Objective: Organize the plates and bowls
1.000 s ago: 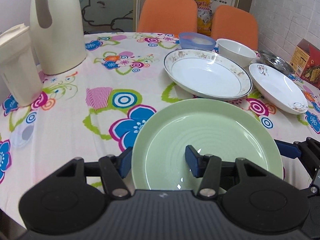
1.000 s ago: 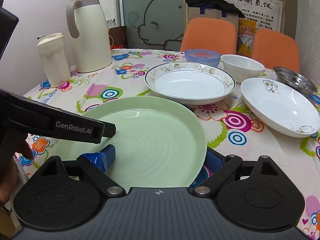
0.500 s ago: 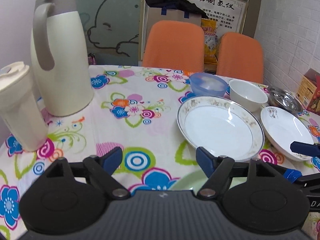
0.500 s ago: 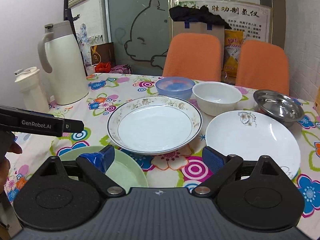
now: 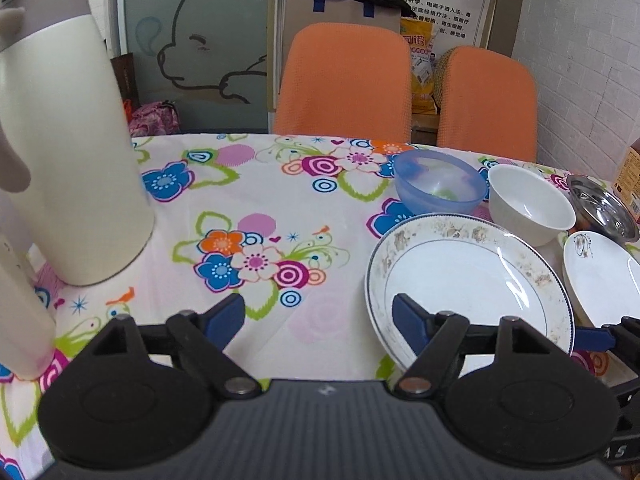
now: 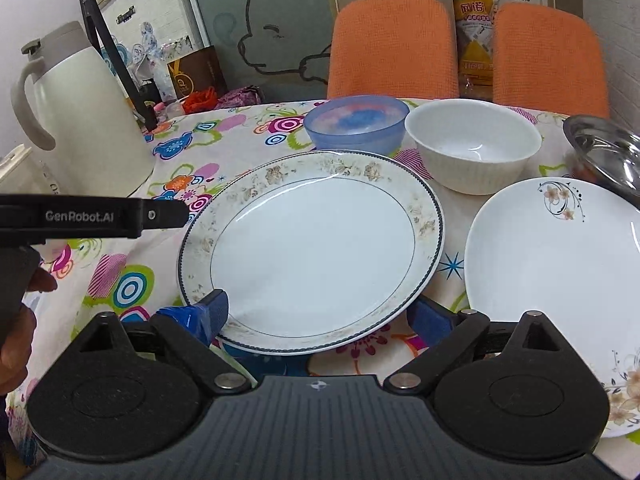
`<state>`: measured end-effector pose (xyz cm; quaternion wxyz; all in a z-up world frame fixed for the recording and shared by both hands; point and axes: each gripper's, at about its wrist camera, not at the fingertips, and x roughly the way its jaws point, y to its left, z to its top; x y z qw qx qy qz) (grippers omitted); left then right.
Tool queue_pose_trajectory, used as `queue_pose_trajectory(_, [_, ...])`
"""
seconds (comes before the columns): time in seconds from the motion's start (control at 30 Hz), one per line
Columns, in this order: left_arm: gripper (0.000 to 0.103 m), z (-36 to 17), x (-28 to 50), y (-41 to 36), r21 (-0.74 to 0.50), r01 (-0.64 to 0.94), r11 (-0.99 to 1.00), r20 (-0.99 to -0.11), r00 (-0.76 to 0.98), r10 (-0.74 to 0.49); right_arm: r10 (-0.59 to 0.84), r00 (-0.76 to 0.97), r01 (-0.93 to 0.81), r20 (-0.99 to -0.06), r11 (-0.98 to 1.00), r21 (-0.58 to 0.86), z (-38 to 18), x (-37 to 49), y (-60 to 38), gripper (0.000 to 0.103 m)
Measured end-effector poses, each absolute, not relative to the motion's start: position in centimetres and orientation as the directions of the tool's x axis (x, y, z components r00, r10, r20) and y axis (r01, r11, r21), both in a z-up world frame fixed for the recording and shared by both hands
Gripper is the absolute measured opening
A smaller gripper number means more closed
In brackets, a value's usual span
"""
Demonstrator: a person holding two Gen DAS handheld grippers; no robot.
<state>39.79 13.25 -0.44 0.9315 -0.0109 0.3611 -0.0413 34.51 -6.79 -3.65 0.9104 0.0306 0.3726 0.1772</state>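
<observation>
Right gripper (image 6: 316, 312), spread wide and empty, is framed around the patterned plate (image 6: 312, 252) at lower centre; left gripper (image 5: 318, 314), likewise released, is offset left.

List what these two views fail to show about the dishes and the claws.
- Steel bowl: right wrist view, cut off by the right edge.
- White flowered plate: near rim hidden behind the right claw body.
- Gold-rimmed plate: left wrist view, near edge hidden behind the left claw finger.
- Blue bowl: its translucent wall leaves contents unclear.
</observation>
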Motion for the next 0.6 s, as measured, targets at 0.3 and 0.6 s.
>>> queue_pose_trajectory(0.3, [0.075, -1.4, 42.0, 13.0, -0.055, 0.08, 0.995, -0.693, 0.714, -0.096, 0.343, 0.684, -0.315, -0.643, 0.935, 0.163, -3.0, 36.4, -6.9, 0.083])
queue_pose_trajectory(0.6, [0.074, -3.3, 45.3, 11.4, -0.088, 0.11, 0.99, -0.749, 0.648, -0.138, 0.296, 0.666, -0.338, -0.685, 0.938, 0.077, -4.4, 39.3, -5.7, 0.083])
